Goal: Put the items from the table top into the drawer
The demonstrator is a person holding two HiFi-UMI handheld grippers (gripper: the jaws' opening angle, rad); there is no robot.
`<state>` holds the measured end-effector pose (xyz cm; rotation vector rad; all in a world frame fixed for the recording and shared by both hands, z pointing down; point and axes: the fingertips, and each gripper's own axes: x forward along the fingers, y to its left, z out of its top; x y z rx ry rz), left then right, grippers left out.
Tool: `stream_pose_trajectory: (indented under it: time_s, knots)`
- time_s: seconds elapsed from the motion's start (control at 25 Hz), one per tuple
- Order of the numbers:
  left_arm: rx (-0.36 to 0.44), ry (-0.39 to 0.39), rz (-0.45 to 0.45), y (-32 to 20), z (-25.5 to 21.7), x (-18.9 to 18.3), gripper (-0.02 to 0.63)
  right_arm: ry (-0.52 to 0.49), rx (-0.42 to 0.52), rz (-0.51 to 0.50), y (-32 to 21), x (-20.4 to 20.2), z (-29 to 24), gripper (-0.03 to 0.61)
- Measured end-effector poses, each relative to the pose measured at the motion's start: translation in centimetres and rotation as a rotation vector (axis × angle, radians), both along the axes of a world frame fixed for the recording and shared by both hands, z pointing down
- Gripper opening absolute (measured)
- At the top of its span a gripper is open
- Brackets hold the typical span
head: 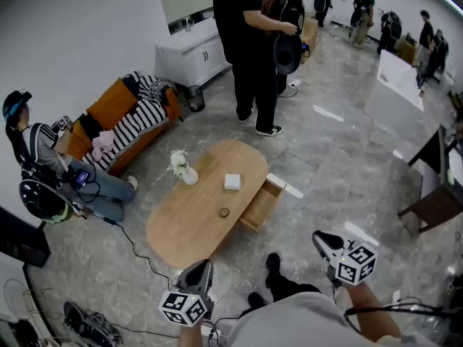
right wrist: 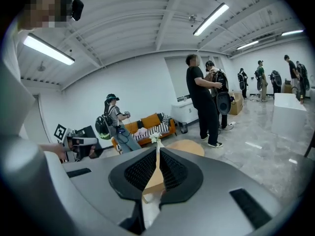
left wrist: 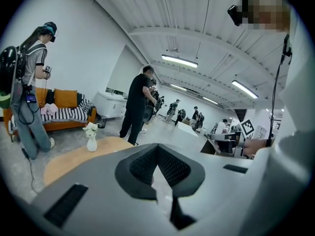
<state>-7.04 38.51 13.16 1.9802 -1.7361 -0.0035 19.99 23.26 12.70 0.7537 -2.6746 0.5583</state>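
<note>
An oval wooden coffee table [head: 195, 226] stands in the middle of the floor. On it are a white vase with flowers [head: 183, 169], a small white box [head: 232, 182] and a small round object [head: 224, 212]. A drawer [head: 262, 204] is pulled out on the table's right side. My left gripper [head: 198, 272] and right gripper [head: 324, 241] hang near my body, well short of the table, both shut and empty. The left gripper [left wrist: 157, 147] has the vase [left wrist: 91, 139] ahead to its left. In the right gripper view the gripper [right wrist: 157, 151] points at the table [right wrist: 189, 146].
An orange sofa [head: 119, 114] with striped cloth stands at the left, with a person in a headset [head: 47, 157] beside it. A person in black [head: 249, 42] stands beyond the table. A white cabinet [head: 192, 55] is at the back, a dark table [head: 438, 197] at the right, and cables [head: 137, 251] cross the floor.
</note>
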Motion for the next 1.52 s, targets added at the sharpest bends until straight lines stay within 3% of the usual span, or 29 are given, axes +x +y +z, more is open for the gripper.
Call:
stream_pose_trajectory:
  time_s: [0.6, 1.12, 1.52]
  knots:
    - [-0.059, 0.002, -0.054, -8.2, 1.0, -2.4, 0.002, 0.01, -0.031, -0.076, -10.6, -4.3, 1.5, 0.046]
    - [-0.108, 0.023, -0.152, -12.8, 3.6, -2.8, 0.002, 0.087, -0.016, -0.241, -16.7, -6.3, 4.3, 0.046]
    - [-0.15, 0.006, -0.119, -15.7, 4.8, -2.1, 0.002, 0.082, -0.043, -0.219, -19.3, -6.6, 5.5, 0.046]
